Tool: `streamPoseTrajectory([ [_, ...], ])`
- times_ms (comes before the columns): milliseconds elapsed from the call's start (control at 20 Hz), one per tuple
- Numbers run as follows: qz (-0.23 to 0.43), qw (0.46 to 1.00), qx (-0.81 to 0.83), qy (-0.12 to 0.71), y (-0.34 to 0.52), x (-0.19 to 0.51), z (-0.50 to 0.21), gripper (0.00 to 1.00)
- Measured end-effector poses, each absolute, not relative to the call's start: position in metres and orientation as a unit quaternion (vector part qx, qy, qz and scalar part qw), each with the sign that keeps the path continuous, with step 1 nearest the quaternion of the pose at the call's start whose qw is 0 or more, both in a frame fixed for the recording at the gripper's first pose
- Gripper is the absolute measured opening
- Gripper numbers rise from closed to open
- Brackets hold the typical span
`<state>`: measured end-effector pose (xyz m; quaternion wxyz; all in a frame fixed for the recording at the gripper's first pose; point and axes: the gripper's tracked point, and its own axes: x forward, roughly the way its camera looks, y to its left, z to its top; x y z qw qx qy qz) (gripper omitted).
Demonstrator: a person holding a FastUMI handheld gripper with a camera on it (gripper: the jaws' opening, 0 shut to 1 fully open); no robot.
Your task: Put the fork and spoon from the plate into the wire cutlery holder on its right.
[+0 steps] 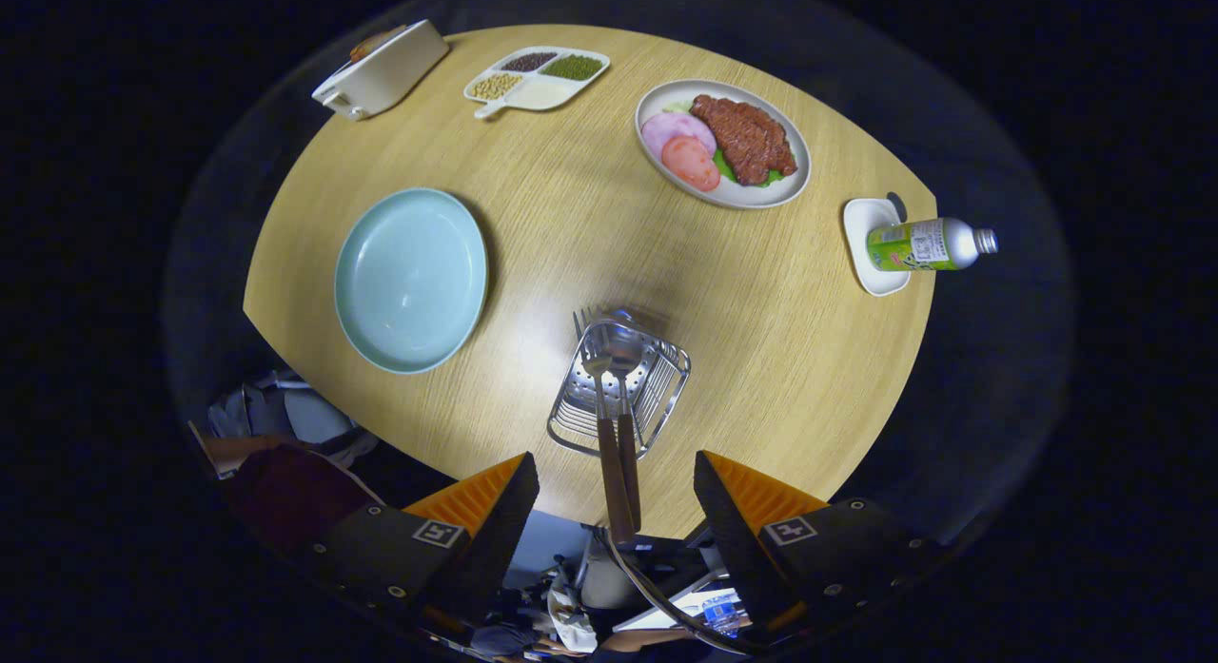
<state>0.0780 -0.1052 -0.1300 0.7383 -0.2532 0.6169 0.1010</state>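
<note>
The wire cutlery holder [674, 373] stands on the wooden table near its front edge, just ahead of my fingers. Both the fork [582, 321] and the spoon [615, 347] stand in it, heads down at the far end of the holder. Their brown handles [617, 477] lean back toward me and rise between my fingers. My gripper [617, 461] is open above the table's edge, with a wide gap on each side of the handles and neither finger touching them. The pale blue plate [411, 280] lies left of the holder with nothing on it.
Beyond the holder to the right lies a plate of steak and sliced vegetables [723, 142]. A divided tray of beans [538, 76] and a white box-shaped appliance [381, 68] sit at the far side. A bottle [928, 244] rests on a small white dish at the right edge.
</note>
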Motion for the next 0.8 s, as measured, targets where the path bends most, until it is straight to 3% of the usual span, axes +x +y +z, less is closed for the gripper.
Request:
streamPoseTrajectory([
  [450, 0.083, 0.901, -0.186, 0.383, -0.098, 0.080, -0.015, 0.99],
  [800, 0.052, 0.975, -0.097, 0.195, -0.116, 0.066, 0.040, 0.99],
])
